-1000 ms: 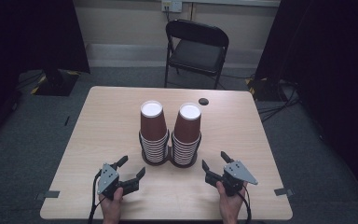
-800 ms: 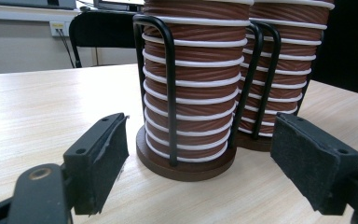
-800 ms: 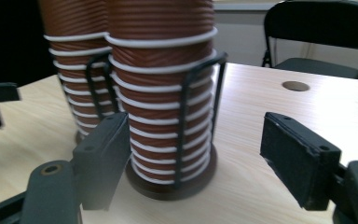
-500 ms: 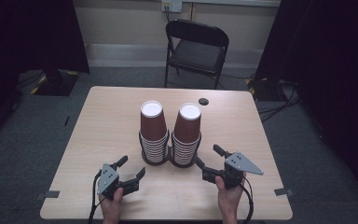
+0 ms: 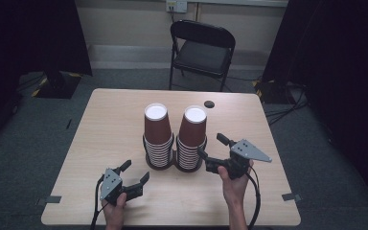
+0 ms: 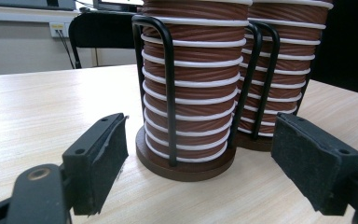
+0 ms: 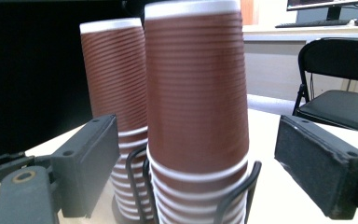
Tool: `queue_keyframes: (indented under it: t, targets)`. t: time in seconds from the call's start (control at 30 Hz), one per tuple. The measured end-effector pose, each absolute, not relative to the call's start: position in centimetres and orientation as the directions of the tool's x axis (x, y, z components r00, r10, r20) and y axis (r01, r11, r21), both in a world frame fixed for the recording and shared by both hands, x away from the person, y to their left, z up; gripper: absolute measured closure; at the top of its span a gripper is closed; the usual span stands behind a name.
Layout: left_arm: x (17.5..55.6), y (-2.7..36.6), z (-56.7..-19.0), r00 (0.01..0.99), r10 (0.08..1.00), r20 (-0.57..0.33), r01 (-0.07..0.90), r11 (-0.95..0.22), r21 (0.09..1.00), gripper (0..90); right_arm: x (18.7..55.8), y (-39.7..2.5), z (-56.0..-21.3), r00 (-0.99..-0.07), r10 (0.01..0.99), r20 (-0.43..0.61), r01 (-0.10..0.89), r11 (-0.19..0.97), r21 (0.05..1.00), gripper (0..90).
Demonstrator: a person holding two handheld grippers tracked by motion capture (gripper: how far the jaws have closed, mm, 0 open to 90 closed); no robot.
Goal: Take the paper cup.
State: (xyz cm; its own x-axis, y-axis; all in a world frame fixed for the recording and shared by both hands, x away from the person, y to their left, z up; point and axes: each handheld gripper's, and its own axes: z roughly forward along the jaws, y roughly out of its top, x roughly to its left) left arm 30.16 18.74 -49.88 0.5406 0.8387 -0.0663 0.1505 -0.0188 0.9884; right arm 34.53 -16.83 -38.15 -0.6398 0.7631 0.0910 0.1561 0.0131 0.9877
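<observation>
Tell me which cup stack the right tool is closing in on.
The right-hand stack, nearest the chair-side black dot: the right tool stands open beside it, while the left-hand stack lies farther off.

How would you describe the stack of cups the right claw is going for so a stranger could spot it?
On the light wooden table, two stacks of brown ribbed paper cups stand upside down in black wire holders near the middle. The one meant is the right-hand cup stack, on the side of the small black disc. Unlike the left-hand cup stack, it has the open right claw right beside it.
</observation>
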Motion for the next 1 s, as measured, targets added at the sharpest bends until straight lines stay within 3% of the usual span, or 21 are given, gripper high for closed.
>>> queue_keyframes:
  t: [0.57,1.0]
  targets:
    - [30.1,18.7,-49.9,0.54,0.838,-0.07,0.149,-0.013,0.989,18.2,37.8,-14.6,-34.7,-0.669,0.74,0.07,0.135,0.029,0.99,12.9]
    - [30.1,18.8,-49.9,0.542,0.838,-0.068,0.147,-0.015,0.989,18.2,39.9,-13.2,-34.7,-0.679,0.73,0.076,0.16,0.046,0.986,12.7]
